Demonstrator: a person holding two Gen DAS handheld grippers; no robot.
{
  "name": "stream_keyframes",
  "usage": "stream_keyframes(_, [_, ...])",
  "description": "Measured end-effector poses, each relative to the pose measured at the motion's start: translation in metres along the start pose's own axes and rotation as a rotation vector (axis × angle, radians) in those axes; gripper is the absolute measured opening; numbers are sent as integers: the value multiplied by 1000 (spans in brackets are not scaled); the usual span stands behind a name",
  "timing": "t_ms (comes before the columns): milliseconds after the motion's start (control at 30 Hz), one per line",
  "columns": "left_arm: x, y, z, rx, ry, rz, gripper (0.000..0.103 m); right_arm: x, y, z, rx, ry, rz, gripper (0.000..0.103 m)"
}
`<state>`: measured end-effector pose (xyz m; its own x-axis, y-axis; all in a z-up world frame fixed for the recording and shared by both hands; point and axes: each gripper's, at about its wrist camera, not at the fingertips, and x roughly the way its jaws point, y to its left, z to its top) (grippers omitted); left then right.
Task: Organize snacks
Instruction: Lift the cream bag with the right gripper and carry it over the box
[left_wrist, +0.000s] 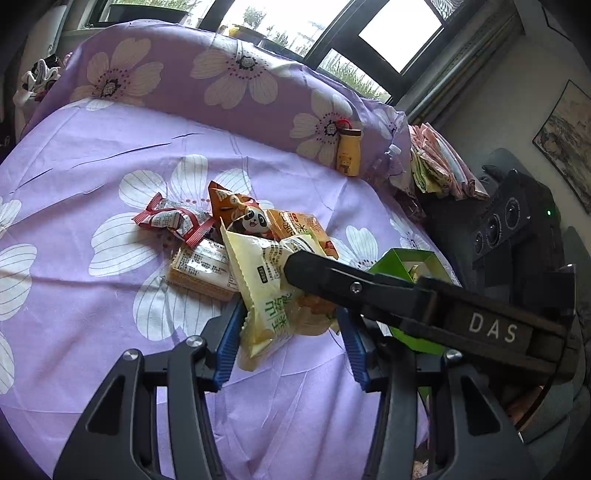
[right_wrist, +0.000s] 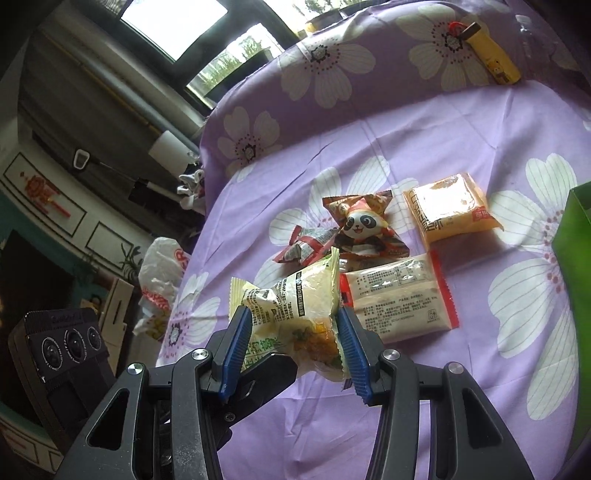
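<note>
Surface: purple bedsheet (right_wrist: 461, 122) printed with large white flowers, spread flat; a pillow-like bolster in the same print lies along the far edge.
Held item: pale yellow snack packet (right_wrist: 295, 314), green print on its wrapper, lifted clear of the sheet.
Right gripper (right_wrist: 293, 345): blue pads clenched on the yellow packet, 1 pad on each side, wrapper pinched in at the waist.
Left gripper (left_wrist: 291, 339): in the left wrist view the lower end of the same yellow packet (left_wrist: 266, 295) sits between its blue pads; the left pad touches the wrapper, but contact at the right pad is hidden behind the packet and the other tool's finger, so I cannot tell if it grips.
Crossing: 1 black finger of the right gripper (left_wrist: 317, 273) lies across the packet in the left wrist view.
Remaining snacks: 4 packets on the sheet, near each other beyond the held one.
Panda packet (right_wrist: 364, 225): brown-orange wrapper with a panda face, at the middle of the group.
Red-white packet (right_wrist: 304, 249): crumpled, touching the panda packet's left side.
Orange packet (right_wrist: 448, 208): flat, square, apart to the right.
Cracker packet (right_wrist: 399, 299): clear wrapper with red ends, label side up, nearest the right gripper.
Green box (left_wrist: 406, 266): open carton, at the right of the sheet.
Bottle (right_wrist: 493, 61): small yellow one with a bear print, lying against the bolster.
</note>
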<state>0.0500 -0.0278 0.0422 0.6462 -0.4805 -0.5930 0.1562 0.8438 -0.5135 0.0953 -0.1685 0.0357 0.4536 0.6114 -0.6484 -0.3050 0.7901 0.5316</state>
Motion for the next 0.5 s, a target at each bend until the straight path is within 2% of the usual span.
stream_keyframes(500, [30, -54, 15, 89, 12, -51, 49, -44, -37, 16, 80, -97, -20, 52])
